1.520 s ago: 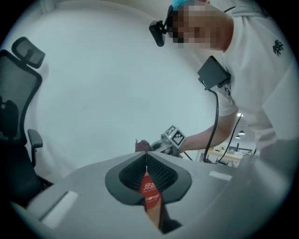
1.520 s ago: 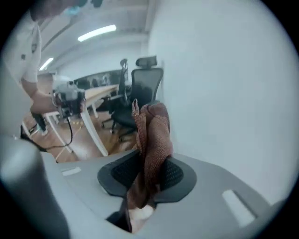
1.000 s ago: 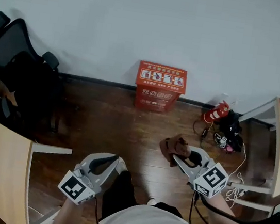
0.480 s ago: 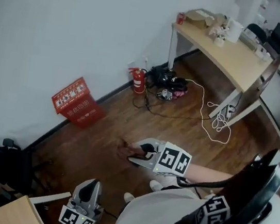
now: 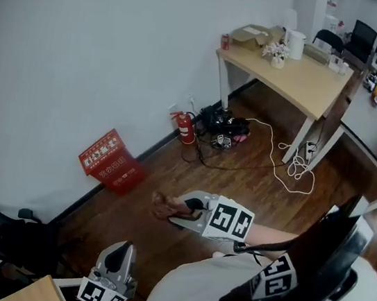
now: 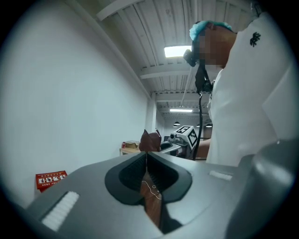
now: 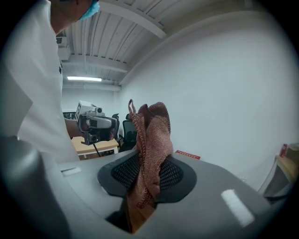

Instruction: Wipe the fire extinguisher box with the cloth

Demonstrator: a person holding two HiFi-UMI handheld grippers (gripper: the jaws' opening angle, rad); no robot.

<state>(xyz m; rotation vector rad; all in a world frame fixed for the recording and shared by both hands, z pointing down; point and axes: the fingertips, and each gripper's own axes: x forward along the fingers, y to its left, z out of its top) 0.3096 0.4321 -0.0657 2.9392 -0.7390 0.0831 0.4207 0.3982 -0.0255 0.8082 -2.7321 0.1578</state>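
Observation:
The red fire extinguisher box (image 5: 108,160) stands on the wooden floor against the white wall; its corner shows as a red box (image 6: 50,179) in the left gripper view and its lid as a red strip (image 7: 188,154) in the right gripper view. My right gripper (image 5: 175,211) is shut on a brown knitted cloth (image 7: 148,144), held above the floor to the right of the box; the cloth (image 5: 161,205) sticks out toward it. My left gripper (image 5: 119,256) hangs low by my body, jaws shut and empty (image 6: 146,175).
A small red extinguisher (image 5: 185,128) and a tangle of cables (image 5: 228,128) lie by the wall. A wooden desk (image 5: 292,70) stands at the back right, a black office chair (image 5: 3,241) at the left, another chair (image 5: 327,258) behind me.
The head view has swung from facing the box to looking along the wall, so the box now sits at the left. Both grippers keep their grip states, and the right still holds the cloth.

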